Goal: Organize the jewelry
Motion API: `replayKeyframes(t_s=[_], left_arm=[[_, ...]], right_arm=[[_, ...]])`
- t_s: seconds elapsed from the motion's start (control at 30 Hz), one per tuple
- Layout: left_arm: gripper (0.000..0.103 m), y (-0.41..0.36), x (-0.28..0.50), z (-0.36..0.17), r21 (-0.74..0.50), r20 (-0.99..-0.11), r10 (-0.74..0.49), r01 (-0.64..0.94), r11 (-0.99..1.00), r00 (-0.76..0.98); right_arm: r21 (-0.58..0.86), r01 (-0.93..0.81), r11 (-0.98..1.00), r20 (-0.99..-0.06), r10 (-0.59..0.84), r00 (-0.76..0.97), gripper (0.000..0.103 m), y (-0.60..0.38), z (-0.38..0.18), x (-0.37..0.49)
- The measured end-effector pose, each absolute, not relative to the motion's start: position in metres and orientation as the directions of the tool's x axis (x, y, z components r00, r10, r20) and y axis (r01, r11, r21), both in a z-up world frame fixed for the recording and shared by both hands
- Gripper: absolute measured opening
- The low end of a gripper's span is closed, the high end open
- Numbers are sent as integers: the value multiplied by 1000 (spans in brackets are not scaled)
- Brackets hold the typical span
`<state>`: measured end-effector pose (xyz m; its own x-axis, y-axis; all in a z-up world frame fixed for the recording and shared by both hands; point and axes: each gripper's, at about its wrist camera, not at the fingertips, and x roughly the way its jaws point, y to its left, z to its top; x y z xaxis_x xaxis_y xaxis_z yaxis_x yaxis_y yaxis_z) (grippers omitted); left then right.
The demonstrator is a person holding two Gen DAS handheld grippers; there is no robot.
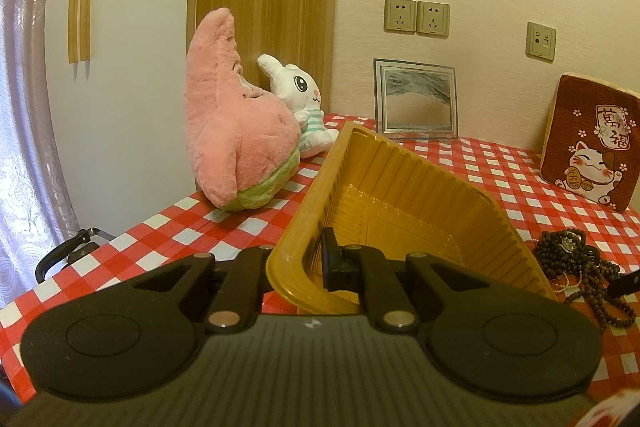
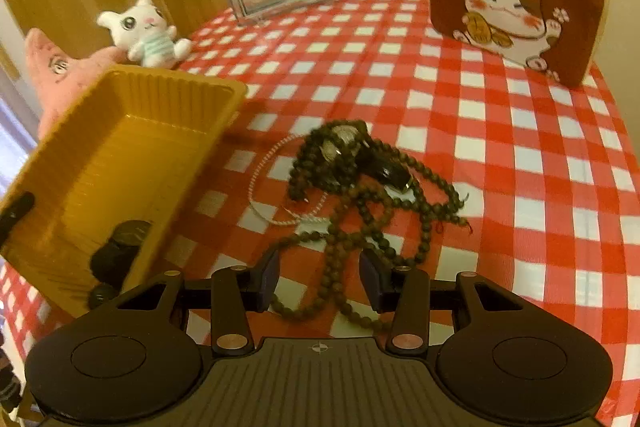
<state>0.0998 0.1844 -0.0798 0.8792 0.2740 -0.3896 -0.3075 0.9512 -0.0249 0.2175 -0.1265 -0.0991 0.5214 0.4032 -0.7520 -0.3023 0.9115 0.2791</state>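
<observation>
A yellow ribbed plastic tray (image 1: pixel 404 187) is held tilted above the checked tablecloth. My left gripper (image 1: pixel 308 267) is shut on its near rim, one finger inside and one outside the wall. In the right wrist view the tray (image 2: pixel 120 155) is at the left, with a few dark round beads (image 2: pixel 120 251) lying in its low end. A tangled pile of dark brown bead strands (image 2: pixel 360 183) lies on the cloth, with a thin white bead loop (image 2: pixel 260 183) beside it. My right gripper (image 2: pixel 320 279) is open just over the pile's near edge. A brown strand runs between its fingers, and the pads stand clear of it.
A pink star plush (image 1: pixel 236 131) and a white bunny plush (image 1: pixel 300 99) stand at the back left. A clear sand-picture frame (image 1: pixel 416 99) leans on the wall. A dark red lucky-cat cushion (image 1: pixel 592 143) stands at the back right. The table's left edge (image 1: pixel 120 235) drops off near a curtain.
</observation>
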Motion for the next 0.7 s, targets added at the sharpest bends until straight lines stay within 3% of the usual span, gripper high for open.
replayKeyframes(t_s=[0.33,0.53,0.7], left_arm=[[9,184,100,-80,-25,-390,274,-307,951,879],[9,185,100,-80,-26,-390,274,-308,951,879],[9,185,100,-80,-26,-390,274,-308,951,879]], right_arm=[[290,-240,927,-775,374,510,44,-118,-123,237],[225,-253,941,-772,330,543,44,-107,-124,240],[157,-273,949,-769,291,570,37,-98,-127,240]])
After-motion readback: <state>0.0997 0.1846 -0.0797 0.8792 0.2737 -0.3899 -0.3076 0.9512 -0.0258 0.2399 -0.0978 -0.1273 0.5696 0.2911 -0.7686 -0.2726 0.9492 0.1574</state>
